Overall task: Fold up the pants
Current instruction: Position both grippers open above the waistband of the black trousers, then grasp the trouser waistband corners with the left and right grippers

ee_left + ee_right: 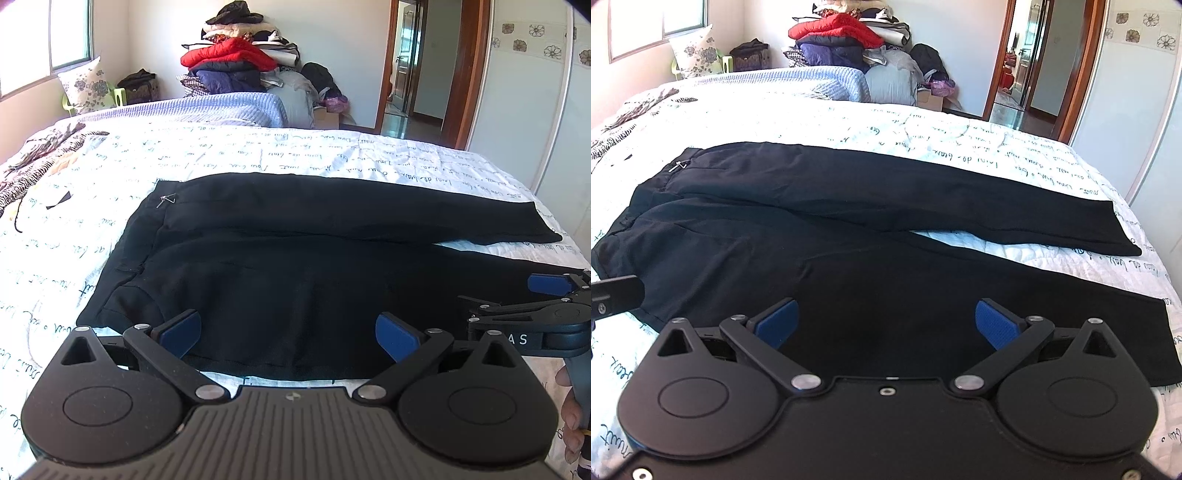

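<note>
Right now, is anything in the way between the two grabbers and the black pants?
Nothing visible is. The black pants lie spread flat on the bed, and the open left gripper and open right gripper both sit right at their near edge.

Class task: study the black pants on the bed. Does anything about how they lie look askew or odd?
Yes. The pants lie flat, but the legs splay apart toward the cuffs, leaving a wedge of bedspread between them. Nothing looks spilled or damaged.
</note>
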Demonstrator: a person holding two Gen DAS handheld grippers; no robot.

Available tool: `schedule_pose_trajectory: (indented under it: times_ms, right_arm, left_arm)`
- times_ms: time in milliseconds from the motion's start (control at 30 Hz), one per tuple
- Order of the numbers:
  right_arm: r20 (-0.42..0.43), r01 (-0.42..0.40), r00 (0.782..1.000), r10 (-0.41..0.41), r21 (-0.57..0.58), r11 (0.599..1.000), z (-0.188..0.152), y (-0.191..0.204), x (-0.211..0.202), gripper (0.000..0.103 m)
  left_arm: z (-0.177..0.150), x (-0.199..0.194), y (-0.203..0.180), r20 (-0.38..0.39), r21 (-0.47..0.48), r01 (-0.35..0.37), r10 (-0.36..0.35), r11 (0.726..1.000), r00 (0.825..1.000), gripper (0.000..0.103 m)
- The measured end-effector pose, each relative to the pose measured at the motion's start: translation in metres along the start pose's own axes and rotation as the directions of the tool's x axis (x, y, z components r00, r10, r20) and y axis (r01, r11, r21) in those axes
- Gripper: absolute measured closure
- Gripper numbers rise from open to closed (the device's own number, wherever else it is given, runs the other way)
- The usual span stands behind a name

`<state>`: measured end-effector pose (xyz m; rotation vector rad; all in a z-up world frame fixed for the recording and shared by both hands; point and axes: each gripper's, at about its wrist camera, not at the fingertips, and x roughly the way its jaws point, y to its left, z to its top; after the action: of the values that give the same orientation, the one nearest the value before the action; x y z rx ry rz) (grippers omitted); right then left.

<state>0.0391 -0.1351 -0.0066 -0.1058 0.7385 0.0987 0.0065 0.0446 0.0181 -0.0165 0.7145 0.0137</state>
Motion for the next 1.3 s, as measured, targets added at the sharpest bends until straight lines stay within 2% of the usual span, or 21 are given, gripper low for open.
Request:
schedule_pose_trajectory:
  times_ms: [333, 400, 467, 500, 567, 600, 633, 667, 700, 733, 767, 800, 833, 867, 967, 1033, 1133, 1200, 1300]
  right_arm:
    - [0.032, -0.023, 0.999, 0.023, -0.019, 1.0, 0.004, 0.0, -0.014, 0.0]
    - [0.039, -0.044, 0.998, 0.045, -0.024, 0.999, 0.008, -0.004, -0.016, 0.0]
    - [0.049, -0.125, 0.991, 0.126, -0.026, 0.992, 0.018, -0.013, -0.018, 0.0]
    - [0.059, -0.205, 0.977, 0.207, -0.025, 0.978, 0.024, -0.019, -0.02, 0.001]
    - [0.096, -0.39, 0.916, 0.39, -0.021, 0.92, 0.042, -0.037, -0.024, 0.001]
    - [0.113, -0.448, 0.888, 0.446, -0.015, 0.894, 0.054, -0.046, -0.025, 0.001]
    - [0.12, -0.481, 0.87, 0.478, -0.007, 0.877, 0.064, -0.054, -0.024, 0.001]
    - [0.135, -0.515, 0.85, 0.509, 0.003, 0.857, 0.077, -0.062, -0.022, 0.01]
    - [0.145, -0.543, 0.831, 0.537, 0.007, 0.839, 0.089, -0.07, -0.02, 0.031]
    - [0.142, -0.552, 0.826, 0.545, 0.01, 0.834, 0.105, -0.076, -0.015, 0.039]
    - [0.138, -0.551, 0.827, 0.545, 0.014, 0.834, 0.118, -0.081, -0.008, 0.039]
    - [0.132, -0.557, 0.824, 0.551, 0.015, 0.83, 0.129, -0.084, -0.002, 0.031]
    - [0.122, -0.568, 0.818, 0.562, 0.023, 0.823, 0.141, -0.089, 0.009, 0.026]
    - [0.113, -0.577, 0.814, 0.57, 0.04, 0.816, 0.153, -0.094, 0.02, 0.023]
    - [0.033, -0.63, 0.776, 0.63, 0.086, 0.772, 0.18, -0.099, 0.063, 0.023]
    - [-0.016, -0.644, 0.76, 0.649, 0.112, 0.757, 0.19, -0.098, 0.091, 0.023]
    - [-0.087, -0.661, 0.734, 0.674, 0.142, 0.737, 0.2, -0.098, 0.135, 0.023]
    - [-0.118, -0.668, 0.718, 0.686, 0.161, 0.727, 0.208, -0.098, 0.161, 0.023]
    - [-0.158, -0.663, 0.714, 0.682, 0.157, 0.732, 0.211, -0.099, 0.186, 0.023]
  left_arm:
    - [-0.003, -0.01, 0.002, 0.016, 0.009, -0.003, 0.003, 1.0, 1.0, 0.001]
    - [-0.003, -0.008, 0.002, 0.014, 0.015, -0.001, 0.001, 1.0, 1.0, 0.001]
    - [0.001, -0.005, 0.006, 0.015, 0.034, 0.016, -0.016, 0.999, 1.0, 0.002]
    - [0.005, -0.003, 0.013, 0.021, 0.039, 0.052, -0.052, 0.998, 0.998, 0.002]
    - [0.017, 0.001, 0.031, 0.038, 0.043, 0.136, -0.137, 0.99, 0.99, 0.002]
    - [0.025, 0.004, 0.044, 0.051, 0.042, 0.18, -0.182, 0.983, 0.982, 0.003]
    - [0.035, 0.006, 0.061, 0.078, 0.036, 0.214, -0.217, 0.976, 0.973, 0.015]
    - [0.044, 0.01, 0.077, 0.106, 0.021, 0.227, -0.228, 0.974, 0.968, 0.03]
    - [0.055, 0.016, 0.094, 0.12, 0.003, 0.221, -0.219, 0.975, 0.968, 0.036]
    - [0.068, 0.025, 0.115, 0.12, -0.027, 0.191, -0.187, 0.981, 0.975, 0.034]
    - [0.077, 0.034, 0.131, 0.119, -0.059, 0.168, -0.16, 0.984, 0.98, 0.024]
    - [0.087, 0.046, 0.154, 0.114, -0.113, 0.15, -0.137, 0.982, 0.984, 0.02]
    - [0.094, 0.057, 0.173, 0.111, -0.153, 0.158, -0.142, 0.976, 0.984, 0.011]
    - [0.101, 0.07, 0.193, 0.106, -0.197, 0.181, -0.163, 0.964, 0.981, 0.009]
    - [0.118, 0.117, 0.249, 0.06, -0.338, 0.231, -0.224, 0.912, 0.973, 0.011]
    - [0.128, 0.155, 0.275, 0.005, -0.403, 0.236, -0.256, 0.884, 0.967, 0.011]
    - [0.136, 0.209, 0.297, -0.054, -0.467, 0.27, -0.332, 0.842, 0.942, 0.012]
    - [0.14, 0.237, 0.297, -0.082, -0.477, 0.289, -0.369, 0.83, 0.926, 0.015]
    - [0.145, 0.266, 0.292, -0.107, -0.45, 0.288, -0.371, 0.845, 0.922, 0.018]
